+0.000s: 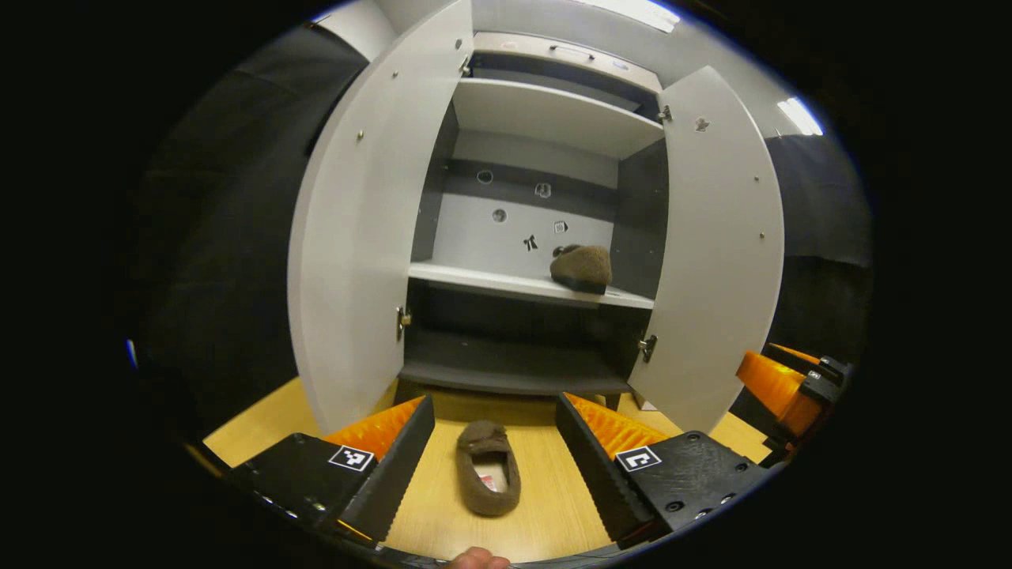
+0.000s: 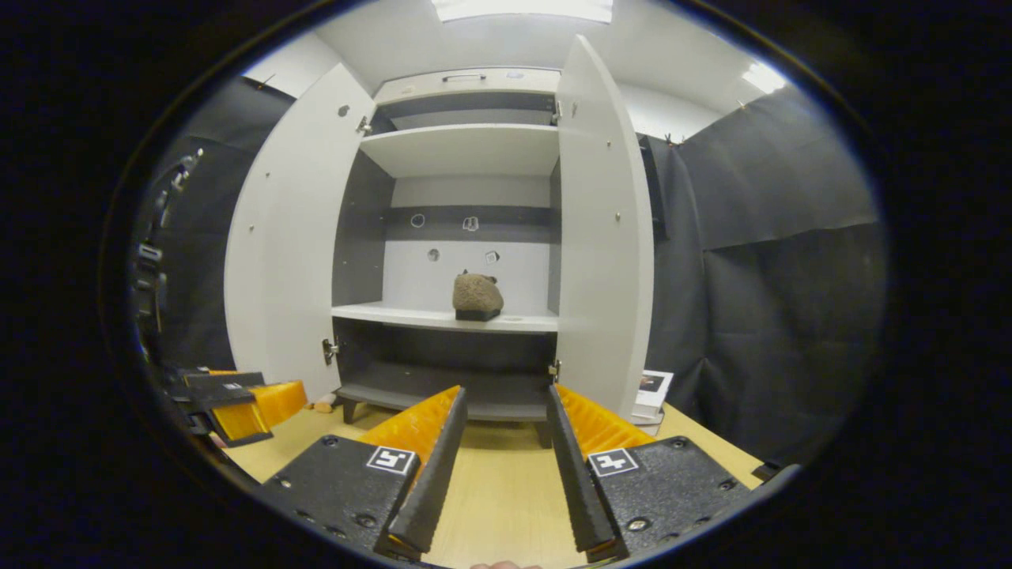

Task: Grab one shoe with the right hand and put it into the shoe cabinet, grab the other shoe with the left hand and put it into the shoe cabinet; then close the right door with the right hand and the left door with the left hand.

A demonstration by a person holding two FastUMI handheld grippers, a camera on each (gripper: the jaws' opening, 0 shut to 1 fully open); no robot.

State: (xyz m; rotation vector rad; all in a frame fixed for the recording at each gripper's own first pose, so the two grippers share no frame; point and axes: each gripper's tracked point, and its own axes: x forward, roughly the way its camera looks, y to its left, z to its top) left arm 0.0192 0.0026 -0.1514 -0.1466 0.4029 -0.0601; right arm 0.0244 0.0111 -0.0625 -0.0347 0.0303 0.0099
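Pale wooden flooring point(image 1: 545, 506) runs up to the shoe cabinet point(image 1: 538, 237), which stands with both doors swung wide. One brown shoe point(image 1: 488, 478) lies on that floor directly between the spread fingers of the left gripper point(image 1: 494, 454), untouched by either finger, its opening facing up. Ahead of and above this gripper, the other brown shoe point(image 1: 583, 267) sits on the cabinet's middle shelf point(image 1: 474, 278), toward the right end. The left gripper is wide open and holds nothing. From the right gripper view, the shelved shoe point(image 2: 477, 296) is straight ahead and higher, and the right gripper point(image 2: 502, 462) also hangs open and empty over bare floor. The left gripper point(image 2: 237, 403) appears off to its left, the left door point(image 2: 277, 237) beyond it, the right door point(image 2: 605, 229) ahead.
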